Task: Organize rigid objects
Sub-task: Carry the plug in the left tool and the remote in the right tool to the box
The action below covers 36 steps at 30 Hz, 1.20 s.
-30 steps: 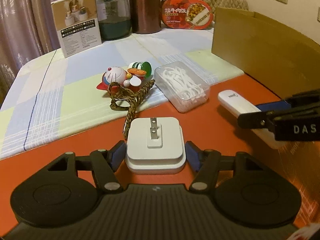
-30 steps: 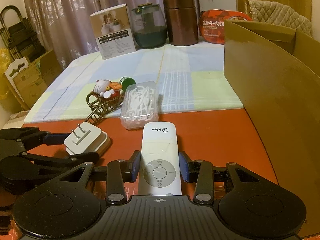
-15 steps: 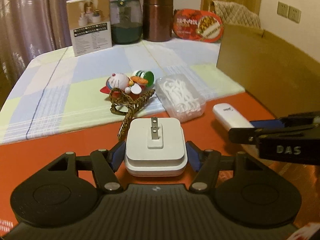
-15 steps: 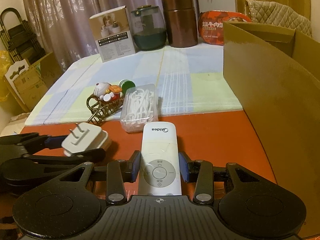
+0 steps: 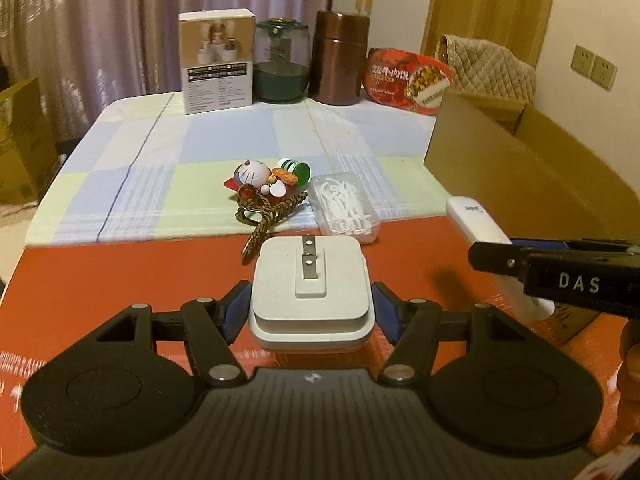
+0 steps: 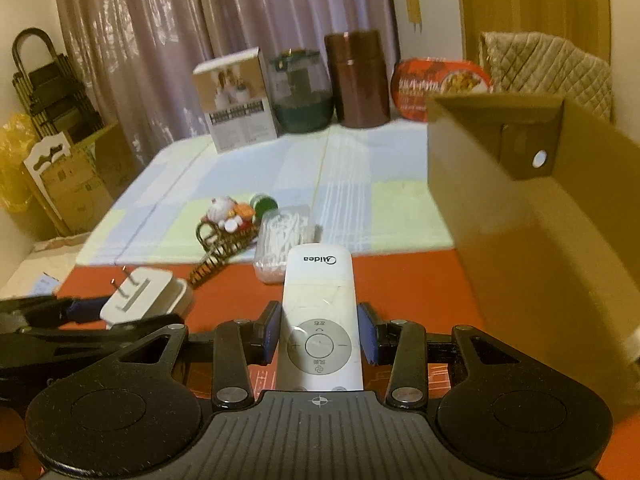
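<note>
- Left tongs (image 5: 311, 309): clenched on a white square plastic plug adapter (image 5: 310, 280), prongs up, apparently clear of the red surface (image 5: 120, 280).
- Right tongs (image 6: 319, 338): clamped on a white slim remote control (image 6: 319, 320), beside a brown cardboard box (image 6: 540, 248).

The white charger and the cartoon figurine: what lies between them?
In the left wrist view, a braided brown cord lies between the white charger and the cartoon figurine.
</note>
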Tool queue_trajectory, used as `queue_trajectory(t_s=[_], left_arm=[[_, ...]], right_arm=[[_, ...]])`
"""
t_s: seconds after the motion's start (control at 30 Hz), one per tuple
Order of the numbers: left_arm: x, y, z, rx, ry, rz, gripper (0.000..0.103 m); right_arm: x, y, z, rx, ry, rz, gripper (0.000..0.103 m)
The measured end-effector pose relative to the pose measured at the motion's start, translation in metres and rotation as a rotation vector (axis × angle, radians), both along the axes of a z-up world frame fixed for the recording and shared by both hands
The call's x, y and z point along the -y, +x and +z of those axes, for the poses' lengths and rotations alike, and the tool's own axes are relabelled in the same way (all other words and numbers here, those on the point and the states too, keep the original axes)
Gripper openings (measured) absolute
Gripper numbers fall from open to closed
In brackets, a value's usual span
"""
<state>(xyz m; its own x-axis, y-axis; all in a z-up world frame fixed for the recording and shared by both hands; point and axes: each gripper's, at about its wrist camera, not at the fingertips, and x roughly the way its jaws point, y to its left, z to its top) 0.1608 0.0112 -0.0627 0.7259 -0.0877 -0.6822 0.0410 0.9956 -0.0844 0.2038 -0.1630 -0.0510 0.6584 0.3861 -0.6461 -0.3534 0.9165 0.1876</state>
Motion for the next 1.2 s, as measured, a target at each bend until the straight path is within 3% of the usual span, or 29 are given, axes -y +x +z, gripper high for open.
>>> queue_trajectory(t_s=[0.27, 0.63, 1.2], left_arm=[[0.024, -0.038, 0.033, -0.004, -0.015, 0.027, 0.06], [0.052, -0.079, 0.059, 0.01, -0.011, 0.01, 0.06], [0.088, -0.088, 0.081, 0.041, -0.025, -0.064, 0.06]], right_arm=[[0.022, -0.036, 0.045, 0.036, 0.018, 0.012, 0.038], [0.051, -0.079, 0.077, 0.061, 0.023, 0.019, 0.038], [0.102, -0.093, 0.11, 0.107, 0.036, -0.061, 0.038]])
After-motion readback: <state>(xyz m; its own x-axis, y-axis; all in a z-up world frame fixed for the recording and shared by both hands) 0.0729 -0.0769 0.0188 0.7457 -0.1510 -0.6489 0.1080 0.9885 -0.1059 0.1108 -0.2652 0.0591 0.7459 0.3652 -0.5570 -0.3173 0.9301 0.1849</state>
